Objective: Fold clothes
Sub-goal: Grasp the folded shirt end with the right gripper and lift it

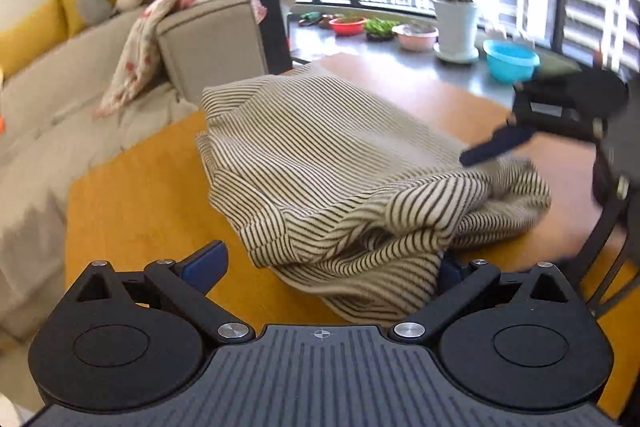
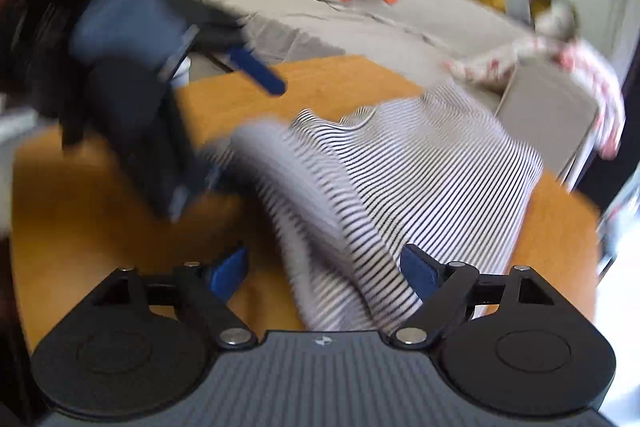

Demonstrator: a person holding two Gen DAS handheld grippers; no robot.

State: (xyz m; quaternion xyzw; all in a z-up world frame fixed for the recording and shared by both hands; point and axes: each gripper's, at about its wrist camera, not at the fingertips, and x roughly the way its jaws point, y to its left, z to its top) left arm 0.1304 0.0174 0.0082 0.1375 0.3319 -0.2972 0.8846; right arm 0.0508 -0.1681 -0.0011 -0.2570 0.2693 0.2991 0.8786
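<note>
A striped shirt (image 1: 340, 163) lies bunched at the counter's (image 1: 140, 195) middle, mid-fold. Cloth is draped between the wide-open jaws of the left claw (image 1: 324, 267) and the right claw (image 2: 326, 267) (nothing is pinched). Next, its near hem must be gripped.

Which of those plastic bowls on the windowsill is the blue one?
The blue bowl is the rightmost, right of the white plant pot. The red bowl and pink bowl sit left of that pot.
</note>
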